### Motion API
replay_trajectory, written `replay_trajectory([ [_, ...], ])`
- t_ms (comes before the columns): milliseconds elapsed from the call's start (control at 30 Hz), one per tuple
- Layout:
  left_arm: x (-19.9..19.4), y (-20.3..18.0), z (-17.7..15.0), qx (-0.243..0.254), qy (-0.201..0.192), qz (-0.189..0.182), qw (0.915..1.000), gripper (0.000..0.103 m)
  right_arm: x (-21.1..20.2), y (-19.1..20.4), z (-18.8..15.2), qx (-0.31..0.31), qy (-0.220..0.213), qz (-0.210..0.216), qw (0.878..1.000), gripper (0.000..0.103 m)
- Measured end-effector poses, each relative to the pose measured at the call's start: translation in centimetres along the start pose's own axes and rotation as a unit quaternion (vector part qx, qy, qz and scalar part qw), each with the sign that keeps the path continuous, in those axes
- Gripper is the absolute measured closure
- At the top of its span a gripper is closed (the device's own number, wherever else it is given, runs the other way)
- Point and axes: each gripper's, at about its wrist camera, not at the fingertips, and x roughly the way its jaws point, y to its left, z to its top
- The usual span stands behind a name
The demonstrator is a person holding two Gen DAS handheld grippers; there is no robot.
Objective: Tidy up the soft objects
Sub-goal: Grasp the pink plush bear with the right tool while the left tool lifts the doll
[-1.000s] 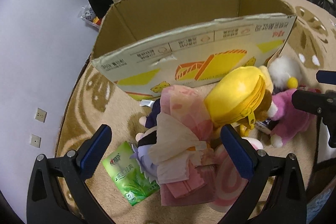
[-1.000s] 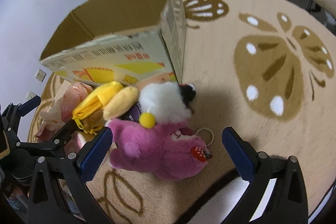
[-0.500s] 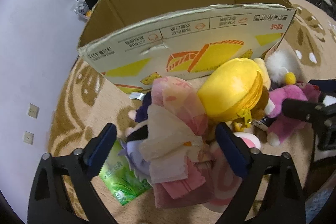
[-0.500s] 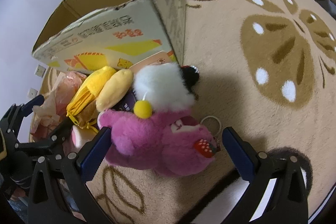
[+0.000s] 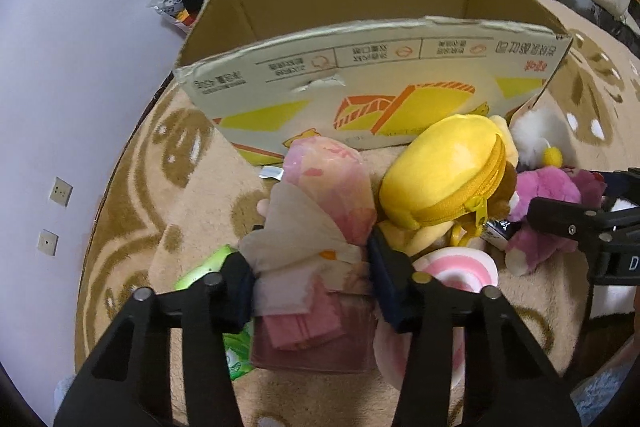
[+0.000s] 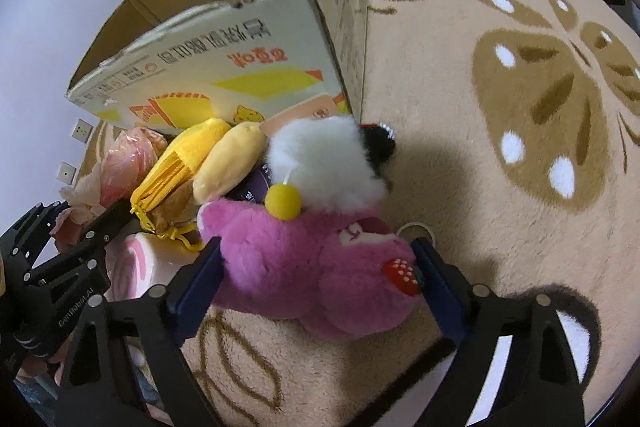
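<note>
1. The left gripper (image 5: pixel 312 267) has its jaws pinching a pink doll (image 5: pixel 320 211), a bundle of pink and cream fabric lying on the rug (image 5: pixel 192 211).
2. The right gripper (image 6: pixel 320 267) has its jaws pressed against both sides of a pink bear (image 6: pixel 304 267), a fuzzy plush with a strawberry patch, resting on the rug.
3. An open cardboard box (image 5: pixel 360 83) stands on the rug just behind the toys, its printed wall facing them.
4. A yellow pouch (image 5: pixel 444 171) with a zipper lies between the doll and the bear, touching the doll's right side.
5. A white plush (image 6: pixel 324 159) with a black patch and a yellow ball sits against the bear's top, near the box corner.
6. A pink-and-white roll (image 5: pixel 460 263) lies under the pouch, just right of the left gripper.
7. A green packet (image 5: pixel 208 271) lies on the rug beside the doll, partly hidden by the left gripper.
8. The rug is beige with brown leaf shapes and white dots.
</note>
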Motion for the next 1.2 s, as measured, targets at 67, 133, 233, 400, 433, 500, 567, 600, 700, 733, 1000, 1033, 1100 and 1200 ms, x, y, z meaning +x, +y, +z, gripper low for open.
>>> replay_trajectory([
  [67,-0.2,0.4,0.0,-0.005,-0.003,-0.006,1.0,0.059,-0.3,0.1,0.1,-0.001,-0.007,0.001,1.0,0.011],
  [133,-0.4,0.8,0.0,-0.009,-0.005,-0.012,0.9999,0.06,-0.5,0.3,0.2,-0.002,-0.012,-0.001,1.0,0.012],
  [233,-0.7,1.4,0.1,-0.018,-0.008,-0.027,0.9994,0.06,-1.5,0.7,0.0,-0.005,-0.024,-0.005,1.0,0.012],
  [400,-1.5,2.9,-0.2,-0.051,-0.02,-0.031,0.998,0.06,-3.8,0.7,-0.2,0.003,-0.06,-0.009,0.998,0.013],
  [433,-1.7,3.1,-0.4,-0.055,-0.026,-0.032,0.9976,0.06,-4.4,0.7,-0.3,0.006,-0.072,-0.008,0.997,0.013],
  [500,-2.5,3.4,-0.6,-0.063,-0.038,-0.032,0.9967,0.06,-5.3,0.5,-0.3,0.007,-0.093,-0.006,0.996,0.013],
  [567,-3.0,3.5,-0.8,-0.065,-0.05,-0.028,0.9962,0.06,-6.1,0.4,-0.1,0.006,-0.115,-0.001,0.993,0.013],
  [600,-3.4,3.5,-0.9,-0.065,-0.058,-0.023,0.9959,0.06,-6.6,0.5,-0.1,0.005,-0.125,0.002,0.992,0.013],
  [700,-4.6,3.7,-1.0,-0.067,-0.081,-0.012,0.9944,0.06,-8.3,0.6,-0.8,0.001,-0.152,0.016,0.988,0.013],
  [733,-4.9,3.9,-0.9,-0.072,-0.084,-0.015,0.9937,0.06,-8.7,0.7,-0.8,0.0,-0.161,0.022,0.987,0.013],
  [1000,-7.4,5.8,-0.9,-0.103,-0.127,-0.006,0.9866,0.06,-11.7,1.5,-1.5,-0.011,-0.227,0.023,0.974,0.013],
  [1033,-7.8,6.0,-0.9,-0.105,-0.132,-0.003,0.9857,0.06,-12.2,1.6,-1.5,-0.01,-0.235,0.024,0.972,0.013],
  [1100,-8.4,6.2,-0.9,-0.105,-0.142,0.002,0.9843,0.06,-13.0,1.7,-1.5,-0.008,-0.247,0.029,0.969,0.013],
  [1200,-9.3,6.5,-0.7,-0.107,-0.153,-0.004,0.9823,0.06,-14.0,2.0,-1.5,-0.013,-0.264,0.025,0.964,0.013],
])
